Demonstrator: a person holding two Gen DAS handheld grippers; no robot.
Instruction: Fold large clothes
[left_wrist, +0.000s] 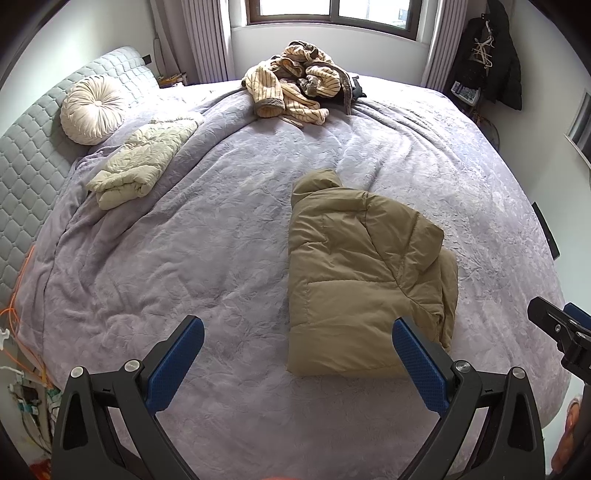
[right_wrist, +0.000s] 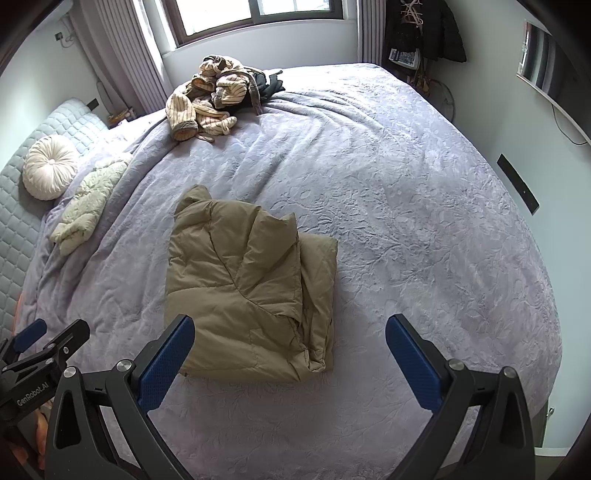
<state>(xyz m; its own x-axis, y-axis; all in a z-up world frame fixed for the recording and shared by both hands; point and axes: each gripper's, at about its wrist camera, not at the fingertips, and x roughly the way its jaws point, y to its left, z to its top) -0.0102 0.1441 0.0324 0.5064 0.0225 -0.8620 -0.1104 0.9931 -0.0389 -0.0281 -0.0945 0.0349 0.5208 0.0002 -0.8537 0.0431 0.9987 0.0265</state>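
One folded jacket (left_wrist: 364, 273), two spread claws.

Folded jacket (left_wrist: 364, 273) on bed (left_wrist: 221, 229), midway

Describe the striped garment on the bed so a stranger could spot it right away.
Start at the lavender bedspread and look to its far edge under the window. The crumpled striped robe lies there in a heap. Unlike the folded tan puffer jacket and the cream quilted jacket, it is unfolded and pinstriped.
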